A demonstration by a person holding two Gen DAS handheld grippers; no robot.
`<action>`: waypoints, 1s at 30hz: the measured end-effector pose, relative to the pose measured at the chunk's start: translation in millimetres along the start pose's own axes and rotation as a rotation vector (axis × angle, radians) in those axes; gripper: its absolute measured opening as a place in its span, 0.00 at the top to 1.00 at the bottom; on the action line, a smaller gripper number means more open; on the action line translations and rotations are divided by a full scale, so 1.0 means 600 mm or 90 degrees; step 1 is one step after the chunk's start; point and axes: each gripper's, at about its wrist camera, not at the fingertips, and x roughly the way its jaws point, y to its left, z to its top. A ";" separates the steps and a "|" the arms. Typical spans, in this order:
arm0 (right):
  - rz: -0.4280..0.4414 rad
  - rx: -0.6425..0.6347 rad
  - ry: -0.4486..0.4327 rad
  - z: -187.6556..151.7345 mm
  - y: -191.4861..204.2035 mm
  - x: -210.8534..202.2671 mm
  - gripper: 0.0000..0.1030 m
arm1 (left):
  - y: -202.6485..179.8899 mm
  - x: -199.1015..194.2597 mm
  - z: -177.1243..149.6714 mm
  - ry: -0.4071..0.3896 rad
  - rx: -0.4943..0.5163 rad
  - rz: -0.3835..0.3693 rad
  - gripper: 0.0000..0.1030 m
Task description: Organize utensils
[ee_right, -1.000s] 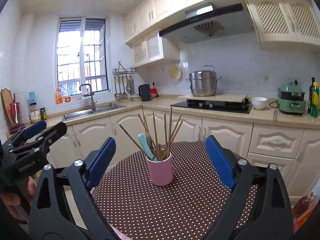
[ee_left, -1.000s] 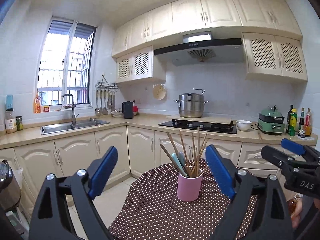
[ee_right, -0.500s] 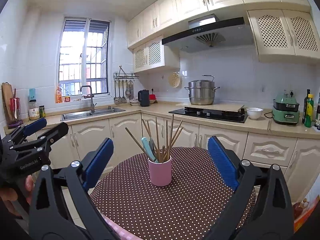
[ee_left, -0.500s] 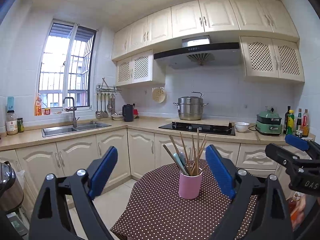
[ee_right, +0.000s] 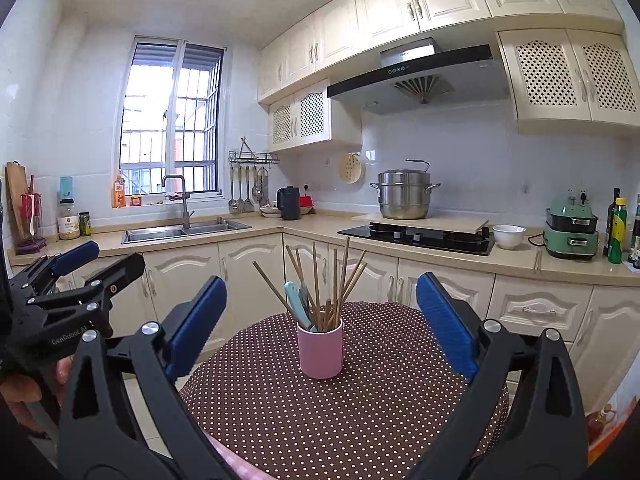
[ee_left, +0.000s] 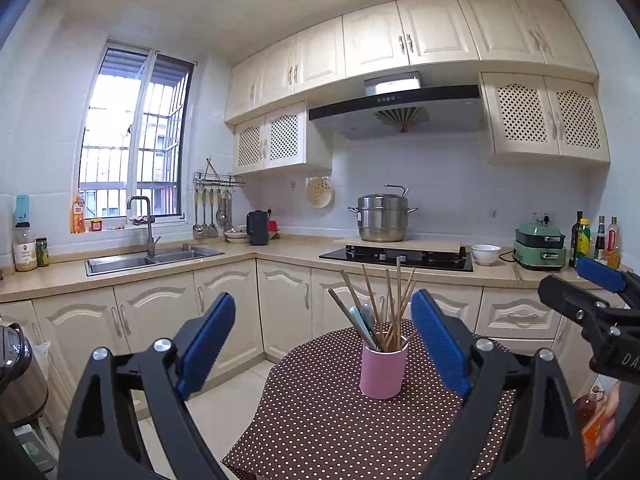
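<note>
Now pink cup [ee_right: 320,350] w/ wooden chopsticks [ee_right: 340,280] upright; both tools [ee_left: 323,344] [ee_right: 322,320] spread, empty.

I see a steel pot [ee_right: 404,194] at twelve o'clock, a sink [ee_right: 184,232] at ten, and a white bowl [ee_right: 508,236] at two.

Chopsticks [ee_right: 320,280] in cup [ee_right: 320,350] on table [ee_right: 360,420]

Bare dotted tablecloth [ee_right: 360,412] around lone pink cup [ee_right: 320,354], chopsticks [ee_right: 340,280] seemingly splayed above.
</note>
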 end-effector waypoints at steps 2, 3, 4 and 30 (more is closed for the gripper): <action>0.001 0.002 0.003 -0.002 -0.002 0.002 0.09 | 0.000 0.002 0.001 0.002 0.000 -0.001 0.15; 0.000 0.003 0.005 -0.002 -0.004 0.003 0.09 | 0.001 0.002 0.002 0.002 -0.001 -0.001 0.15; 0.000 0.005 0.005 -0.002 -0.006 0.003 0.09 | 0.001 0.002 0.002 0.001 -0.003 -0.001 0.15; 0.003 0.024 0.021 -0.012 -0.019 0.017 0.09 | -0.010 0.020 -0.003 0.014 0.004 0.004 0.15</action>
